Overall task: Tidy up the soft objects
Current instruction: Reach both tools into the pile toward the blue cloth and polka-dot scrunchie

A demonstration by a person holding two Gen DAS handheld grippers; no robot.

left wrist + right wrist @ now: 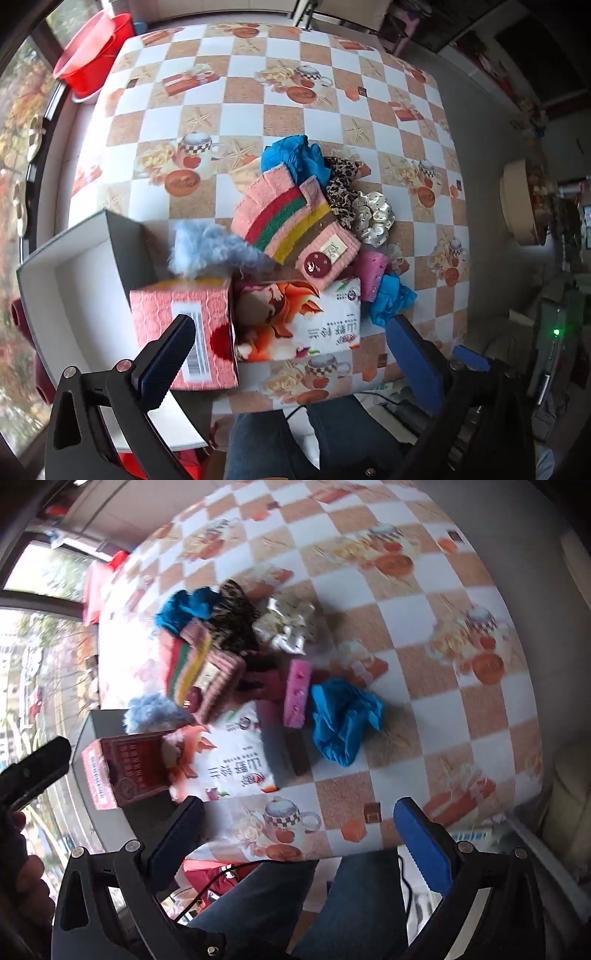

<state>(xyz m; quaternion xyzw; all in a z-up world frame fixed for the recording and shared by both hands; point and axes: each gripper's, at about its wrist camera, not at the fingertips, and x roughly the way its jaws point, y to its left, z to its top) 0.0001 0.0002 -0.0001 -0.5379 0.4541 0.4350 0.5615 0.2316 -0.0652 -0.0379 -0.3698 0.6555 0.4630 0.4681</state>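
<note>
Soft objects, led by a pink knitted rainbow-striped glove [291, 225], lie heaped just beyond the white tissue pack [317, 325] on the bench [258, 110]; left tongs [291, 354] hover released, likely choosing.
Right wrist view: right tongs [299, 834], released too, hang nearer than that pack.

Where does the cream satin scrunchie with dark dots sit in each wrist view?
Left wrist: the scrunchie lies right of centre, at the pile's right edge, beside the leopard-print fabric.
Right wrist: the scrunchie sits upper centre, blurred, right of the leopard-print fabric.
Shared landmark: the pink striped knit glove.
</note>
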